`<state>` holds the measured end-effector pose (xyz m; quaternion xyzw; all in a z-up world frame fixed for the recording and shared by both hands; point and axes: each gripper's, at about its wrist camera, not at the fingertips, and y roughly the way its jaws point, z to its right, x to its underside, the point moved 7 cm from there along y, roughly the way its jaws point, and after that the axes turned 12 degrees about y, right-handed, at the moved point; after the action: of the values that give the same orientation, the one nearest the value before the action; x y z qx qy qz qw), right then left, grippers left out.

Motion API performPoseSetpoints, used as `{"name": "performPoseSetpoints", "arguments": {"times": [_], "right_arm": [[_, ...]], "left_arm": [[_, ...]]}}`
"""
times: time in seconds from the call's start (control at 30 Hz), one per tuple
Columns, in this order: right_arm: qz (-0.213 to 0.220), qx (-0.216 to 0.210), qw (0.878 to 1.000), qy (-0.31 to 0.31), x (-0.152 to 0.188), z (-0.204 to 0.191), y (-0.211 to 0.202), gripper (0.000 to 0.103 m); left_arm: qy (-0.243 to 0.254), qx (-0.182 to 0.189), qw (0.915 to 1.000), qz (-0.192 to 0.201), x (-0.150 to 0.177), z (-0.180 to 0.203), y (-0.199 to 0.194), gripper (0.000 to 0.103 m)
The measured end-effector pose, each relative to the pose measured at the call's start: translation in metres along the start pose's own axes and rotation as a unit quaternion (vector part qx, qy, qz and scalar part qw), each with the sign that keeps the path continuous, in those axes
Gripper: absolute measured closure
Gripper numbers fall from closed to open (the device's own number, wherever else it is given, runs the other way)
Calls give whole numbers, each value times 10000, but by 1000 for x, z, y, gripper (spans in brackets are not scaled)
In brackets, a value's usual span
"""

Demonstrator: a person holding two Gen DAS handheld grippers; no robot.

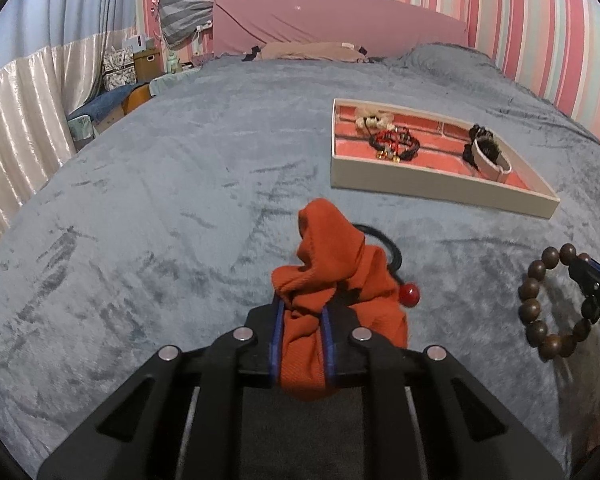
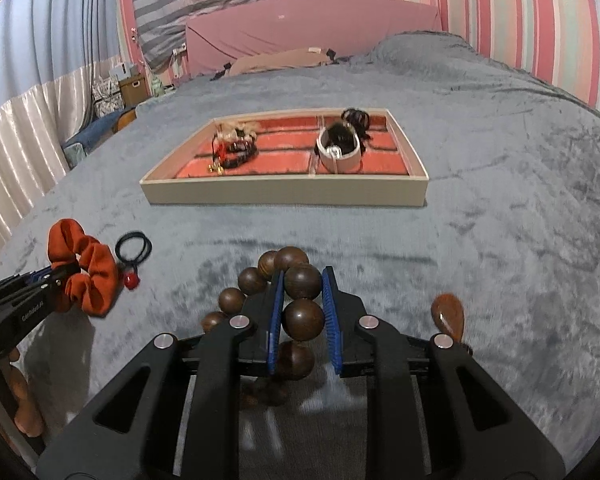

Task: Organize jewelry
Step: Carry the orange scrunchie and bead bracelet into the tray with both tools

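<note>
Left tool (image 1: 303, 312): blue-padded fingers pinched narrow on the orange fabric scrunchie (image 1: 332, 280), bunched cloth gripped between them, low over the grey plush bed cover (image 1: 140, 220). Just right of the scrunchie, a thin black elastic hair tie with a red bead (image 2: 133, 249) lies loose on the bed, touching or nearly touching the scrunchie; can't tell if it's snagged.

Right tool (image 2: 303, 312): fingers clamped on the dark brown wooden bead bracelet (image 2: 296, 292), two big beads between the pads, rest of the loop drooping to the left and below. Small brown teardrop-shaped wooden piece (image 2: 448, 318) on the bed just right of this tool; unclear what it is.

Beige tray with red velvet compartments (image 2: 284, 194) sits ahead, well apart from both tools. Left section holds red-and-black beaded bracelets (image 2: 236, 148) plus a pale item behind; right section holds a white band (image 2: 338, 150) and black ties.

Step in hand, as I judge: carry both items to the tray. Do it well: lift clear of the plush before moving forward so the bracelet loop doesn't drag, keep the squeeze firm since round beads can slip, check the black tie doesn't ride along, lower into a free compartment before releasing.
</note>
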<state>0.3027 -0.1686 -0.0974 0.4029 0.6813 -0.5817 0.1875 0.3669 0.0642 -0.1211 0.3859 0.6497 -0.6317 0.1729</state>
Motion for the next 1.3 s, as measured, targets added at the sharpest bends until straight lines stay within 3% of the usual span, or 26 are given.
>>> {"name": "performPoseSetpoints", "arguments": {"times": [0.7, 1.1, 1.3], "right_arm": [[477, -124, 9988, -33, -71, -16, -5, 83], [772, -114, 9969, -2, -149, -17, 10, 83], [712, -100, 9974, 26, -162, -15, 35, 83]], "left_arm": [[96, 150, 9981, 594, -81, 23, -25, 87], [387, 229, 9963, 731, -146, 55, 1, 87], [467, 297, 9961, 689, -165, 67, 27, 87]]}}
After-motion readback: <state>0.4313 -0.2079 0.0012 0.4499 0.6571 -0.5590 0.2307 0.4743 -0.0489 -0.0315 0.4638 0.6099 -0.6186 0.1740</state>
